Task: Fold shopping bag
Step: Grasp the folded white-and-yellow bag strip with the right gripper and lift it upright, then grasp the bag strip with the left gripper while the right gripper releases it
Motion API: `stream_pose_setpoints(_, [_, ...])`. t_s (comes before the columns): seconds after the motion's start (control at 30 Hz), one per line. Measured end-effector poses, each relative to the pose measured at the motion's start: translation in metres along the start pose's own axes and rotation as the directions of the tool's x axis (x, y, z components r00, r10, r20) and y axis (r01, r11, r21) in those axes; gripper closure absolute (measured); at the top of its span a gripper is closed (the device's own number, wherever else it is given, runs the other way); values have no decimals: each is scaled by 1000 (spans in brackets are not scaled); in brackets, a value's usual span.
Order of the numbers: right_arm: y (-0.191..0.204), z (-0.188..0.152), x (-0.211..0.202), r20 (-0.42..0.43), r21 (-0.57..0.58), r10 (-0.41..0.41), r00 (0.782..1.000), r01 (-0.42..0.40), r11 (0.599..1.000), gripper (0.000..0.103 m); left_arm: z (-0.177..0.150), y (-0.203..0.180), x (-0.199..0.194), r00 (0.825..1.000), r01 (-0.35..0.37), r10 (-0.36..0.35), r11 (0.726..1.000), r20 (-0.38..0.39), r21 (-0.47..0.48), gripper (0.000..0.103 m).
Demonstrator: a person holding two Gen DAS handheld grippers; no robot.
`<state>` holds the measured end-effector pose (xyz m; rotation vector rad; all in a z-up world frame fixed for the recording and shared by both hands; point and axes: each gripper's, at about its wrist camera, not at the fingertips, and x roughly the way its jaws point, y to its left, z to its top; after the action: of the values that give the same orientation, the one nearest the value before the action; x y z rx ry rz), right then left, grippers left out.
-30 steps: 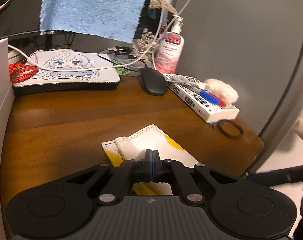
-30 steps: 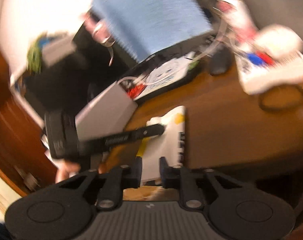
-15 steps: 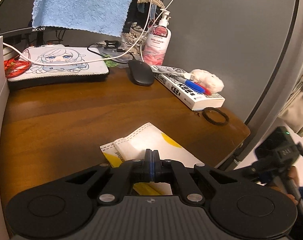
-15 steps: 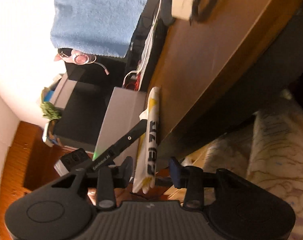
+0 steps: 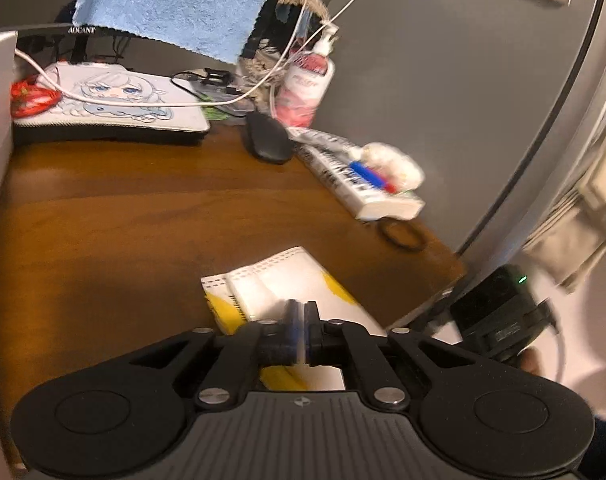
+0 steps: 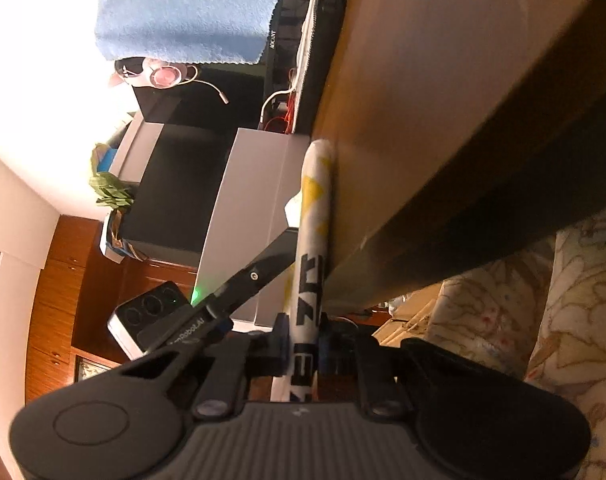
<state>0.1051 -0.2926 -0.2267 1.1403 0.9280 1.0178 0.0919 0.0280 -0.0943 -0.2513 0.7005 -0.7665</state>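
Item: shopping bag (image 5: 291,280), white with yellow patches and black lettering, folded flat. It lies at the near edge of the wooden surface (image 5: 143,216), one end overhanging that edge.

Your left tongs (image 5: 299,330): fingers pressed together with no gap visible, sitting over the bag's near part; whether any fabric is pinched between them cannot be told from the left wrist view.

Your right tongs (image 6: 303,346): turned sideways beside the surface edge, fingers closed onto the overhanging end of the bag (image 6: 309,280), which passes straight between them. Your left tongs' finger (image 6: 259,276) crosses in from the left and touches the bag further up.

Other stock on the surface:
- mouse pad (image 5: 115,100) with cartoon print, far left
- black mouse (image 5: 267,142), right of the pad
- pump bottle (image 5: 307,88), behind the mouse
- book (image 5: 359,184) carrying pens and a white wad
- black ring (image 5: 401,234), just beside the book

Overhead: blue towel (image 5: 175,0), hanging.
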Motion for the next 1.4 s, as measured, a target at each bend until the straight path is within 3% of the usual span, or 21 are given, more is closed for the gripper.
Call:
stream_pose_setpoints(0.03, [2, -2, -1, 5, -7, -2, 1000, 2, 1000, 92, 1, 0, -6, 1000, 22, -21, 1000, 18, -22, 82])
stream_pose_setpoints(0.07, [5, -4, -3, 10, -12, -1, 1000, 1, 1000, 92, 1, 0, -11, 998, 44, -42, 998, 36, -43, 61])
stream_pose_setpoints(0.13, [12, -9, -9, 26, -38, 10, 1000, -9, 999, 92, 3, 1, -22, 994, 89, -83, 992, 74, -85, 34])
stream_pose_setpoints(0.17, [17, -11, -13, 39, -59, 12, 999, -9, 998, 92, 3, 1, -28, 990, 112, -103, 988, 93, -105, 28])
stream_pose_setpoints(0.3, [37, -22, -38, 103, -175, 74, 992, -55, 983, 92, 6, 4, -45, 970, 215, -187, 959, 156, -183, 17])
stream_pose_setpoints(0.4, [56, -32, -56, 115, -287, 148, 982, -110, 952, 92, 7, 9, -44, 948, 309, -278, 919, 155, -245, 17])
stream_pose_setpoints(0.5, [73, -37, -62, 87, -373, 200, 976, -154, 915, 91, 4, 8, -32, 914, 406, -381, 867, 142, -287, 17])
stream_pose_setpoints(0.63, [86, -39, -59, 34, -419, 236, 971, -200, 886, 91, -2, 6, -23, 880, 474, -442, 824, 173, -310, 19])
stream_pose_setpoints(0.7, [89, -38, -54, 14, -422, 247, 969, -218, 880, 91, -3, 6, -22, 878, 479, -444, 820, 180, -312, 33])
stream_pose_setpoints(0.77, [88, -36, -53, 4, -418, 256, 967, -231, 879, 91, -4, 6, -21, 876, 483, -446, 817, 186, -314, 60])
stream_pose_setpoints(0.83, [85, -34, -52, 2, -406, 261, 965, -238, 882, 91, -6, 6, -20, 873, 487, -447, 814, 192, -317, 80])
stream_pose_setpoints(0.97, [73, -34, -55, 3, -379, 246, 969, -227, 897, 91, -8, 7, -18, 869, 494, -450, 808, 205, -321, 89])
stream_pose_setpoints(1.1, [67, -32, -56, 27, -358, 231, 972, -207, 910, 84, -1, -8, -41, 919, 365, -319, 910, 231, -197, 89])
stream_pose_setpoints(1.13, [66, -31, -57, 46, -351, 216, 975, -187, 918, 71, -1, -16, -46, 934, 301, -261, 942, 244, -146, 89])
stream_pose_setpoints(1.17, [67, -29, -58, 69, -347, 191, 979, -156, 925, 51, -1, -24, -51, 944, 233, -202, 968, 259, -95, 89])
stream_pose_setpoints(1.23, [71, -25, -60, 119, -355, 130, 984, -80, 931, 43, -1, -41, -60, 950, 88, -86, 996, 299, 4, 90])
stream_pose_setpoints(1.27, [75, -24, -62, 140, -376, 90, 986, -31, 926, 43, -3, -50, -62, 946, -3, -18, 998, 323, 62, 90])
stream_pose_setpoints(1.33, [91, -23, -64, 197, -432, -45, 979, 127, 893, 43, -6, -69, -65, 918, -189, 112, 967, 381, 171, 90])
stream_pose_setpoints(1.4, [112, -23, -60, 257, -490, -218, 942, 321, 810, 42, -10, -79, -58, 900, -285, 176, 930, 400, 233, 90])
